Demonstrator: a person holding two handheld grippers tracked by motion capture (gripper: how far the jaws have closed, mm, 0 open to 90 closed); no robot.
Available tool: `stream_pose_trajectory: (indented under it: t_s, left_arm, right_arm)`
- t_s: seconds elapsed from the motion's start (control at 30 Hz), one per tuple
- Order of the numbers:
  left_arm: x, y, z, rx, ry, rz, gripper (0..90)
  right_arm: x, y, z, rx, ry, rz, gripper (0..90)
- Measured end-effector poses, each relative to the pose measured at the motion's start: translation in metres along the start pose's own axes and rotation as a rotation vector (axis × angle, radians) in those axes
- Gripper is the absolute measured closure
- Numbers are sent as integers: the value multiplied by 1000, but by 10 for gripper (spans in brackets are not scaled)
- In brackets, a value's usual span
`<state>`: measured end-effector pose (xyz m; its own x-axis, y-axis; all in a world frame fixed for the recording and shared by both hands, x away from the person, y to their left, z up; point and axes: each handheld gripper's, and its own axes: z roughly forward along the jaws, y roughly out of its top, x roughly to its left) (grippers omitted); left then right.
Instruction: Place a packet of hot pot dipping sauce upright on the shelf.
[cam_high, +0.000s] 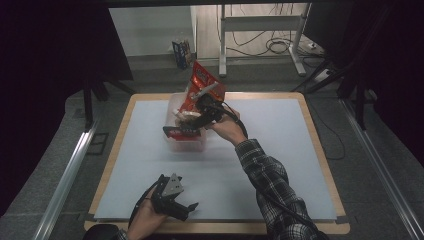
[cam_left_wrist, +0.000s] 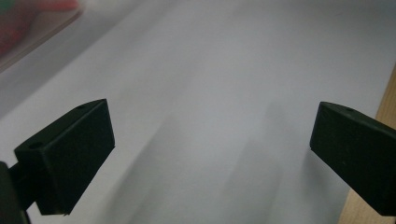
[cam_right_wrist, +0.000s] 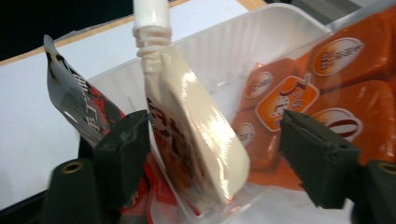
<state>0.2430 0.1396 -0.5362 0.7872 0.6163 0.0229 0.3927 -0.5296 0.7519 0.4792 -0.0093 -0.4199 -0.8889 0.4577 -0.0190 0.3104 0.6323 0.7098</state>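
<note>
Cream spouted pouch with a white cap (cam_right_wrist: 196, 135) stands tilted in the clear plastic tub (cam_right_wrist: 261, 42), between the right gripper's (cam_right_wrist: 215, 154) parted jaws; unsupported, it may topple onto the orange snack bags (cam_right_wrist: 327, 93); a withdrawing jaw could snag it. Left gripper (cam_left_wrist: 212, 149) rests open over the white mat (cam_left_wrist: 210, 70).

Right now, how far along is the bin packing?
Done: an orange snack bag and a black-and-red packet already sit in the clear plastic bin. In hand: the right tool stands open around a cream spouted pouch that stands tilted inside the bin. Left: pulling that tool clear. The left tool hangs open over bare white mat.
</note>
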Motion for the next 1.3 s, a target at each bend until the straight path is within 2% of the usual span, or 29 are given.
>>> stream_pose_trajectory:
  t_s: [0.3, 0.63, 0.8, 1.13, 1.3]
  left_arm:
    - [1, 0, -2, -32, -11, -6, 0]
    - [2, -1, -3, -52, -8, 1, 0]
    - [1, -1, -5, -78, -23, -20, 0]
    - [1, -1, -4, -74, -28, -23, 0]
    - [1, -1, -3, -53, -24, -15, 0]
  right_arm:
    - [0, 1, -1, -19, 24, 35, 106]
    - [0, 1, -7, -37, 19, 45, 83]
    - [0, 1, -12, -51, 21, 49, 80]
    - [0, -3, -21, -58, 24, 49, 80]
    - [-1, -4, -24, -62, 20, 42, 78]
